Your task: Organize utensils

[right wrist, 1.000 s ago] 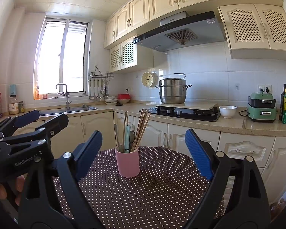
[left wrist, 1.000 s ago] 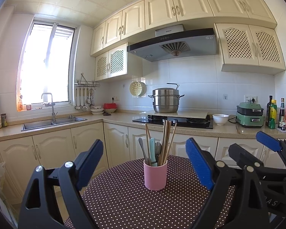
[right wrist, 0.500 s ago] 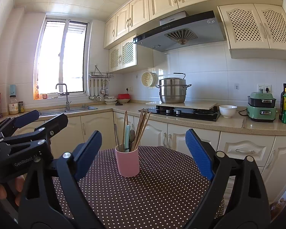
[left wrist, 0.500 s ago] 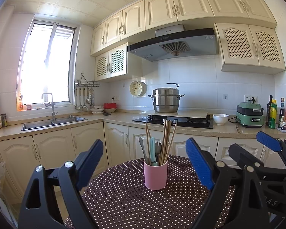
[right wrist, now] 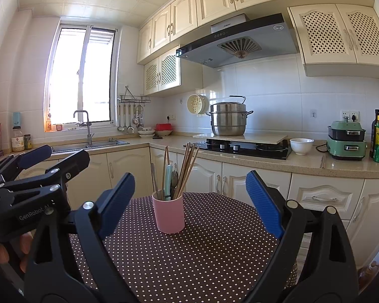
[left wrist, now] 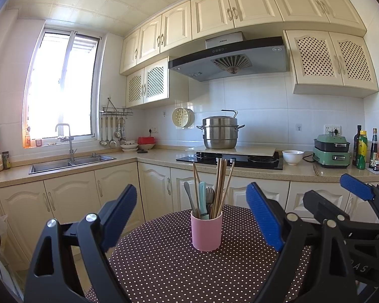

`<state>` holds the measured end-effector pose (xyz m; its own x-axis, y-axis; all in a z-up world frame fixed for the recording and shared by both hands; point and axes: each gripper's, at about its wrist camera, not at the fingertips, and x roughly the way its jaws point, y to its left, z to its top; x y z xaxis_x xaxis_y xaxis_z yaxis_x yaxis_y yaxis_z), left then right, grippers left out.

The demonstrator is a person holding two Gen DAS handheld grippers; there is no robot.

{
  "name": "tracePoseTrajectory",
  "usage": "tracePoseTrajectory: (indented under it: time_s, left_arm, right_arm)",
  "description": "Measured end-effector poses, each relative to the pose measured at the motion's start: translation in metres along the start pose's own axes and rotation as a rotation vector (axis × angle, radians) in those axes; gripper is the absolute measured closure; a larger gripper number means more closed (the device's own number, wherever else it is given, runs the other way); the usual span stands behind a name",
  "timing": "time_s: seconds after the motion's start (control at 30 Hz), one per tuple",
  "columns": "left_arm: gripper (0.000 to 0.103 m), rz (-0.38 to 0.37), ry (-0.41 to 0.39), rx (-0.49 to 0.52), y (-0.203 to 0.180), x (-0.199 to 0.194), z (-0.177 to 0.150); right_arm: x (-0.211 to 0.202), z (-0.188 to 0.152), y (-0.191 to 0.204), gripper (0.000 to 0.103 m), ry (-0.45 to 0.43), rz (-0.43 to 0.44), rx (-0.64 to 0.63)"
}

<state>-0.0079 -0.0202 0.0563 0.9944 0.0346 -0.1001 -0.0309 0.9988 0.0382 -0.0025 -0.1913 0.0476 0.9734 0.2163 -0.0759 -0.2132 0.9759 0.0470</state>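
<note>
A pink cup (left wrist: pixel 206 229) (right wrist: pixel 168 213) stands upright on a round table with a brown polka-dot cloth (left wrist: pixel 184 270) (right wrist: pixel 209 247). It holds several wooden chopsticks (left wrist: pixel 221 184) (right wrist: pixel 187 169), a teal-handled utensil (left wrist: pixel 202 198) (right wrist: pixel 167 180), a spoon (left wrist: pixel 189 195) and a fork (left wrist: pixel 209 194). My left gripper (left wrist: pixel 192 218) is open, a short way in front of the cup, nothing between its blue pads. My right gripper (right wrist: pixel 189 205) is open too, the cup just left of its centre line. Each gripper shows at the edge of the other's view.
Behind the table runs a kitchen counter (left wrist: pixel 149 157) with a sink (left wrist: pixel 70 162), a hob (left wrist: pixel 230 159) carrying a steel steamer pot (left wrist: pixel 219 132), a white bowl (left wrist: pixel 292 157), a green appliance (left wrist: pixel 332 150) and bottles (left wrist: pixel 361 149). A person's fingers (right wrist: pixel 2 252) hold the left gripper.
</note>
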Motion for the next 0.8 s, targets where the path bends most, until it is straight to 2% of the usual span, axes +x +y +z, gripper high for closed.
tracePoseTrajectory:
  time_s: [0.8]
  left_arm:
    - [0.016, -0.001, 0.002, 0.000, -0.0020, 0.0003, -0.0009]
  right_arm:
    - [-0.0006, -0.0011, -0.0008, 0.015, 0.004, -0.001, 0.004]
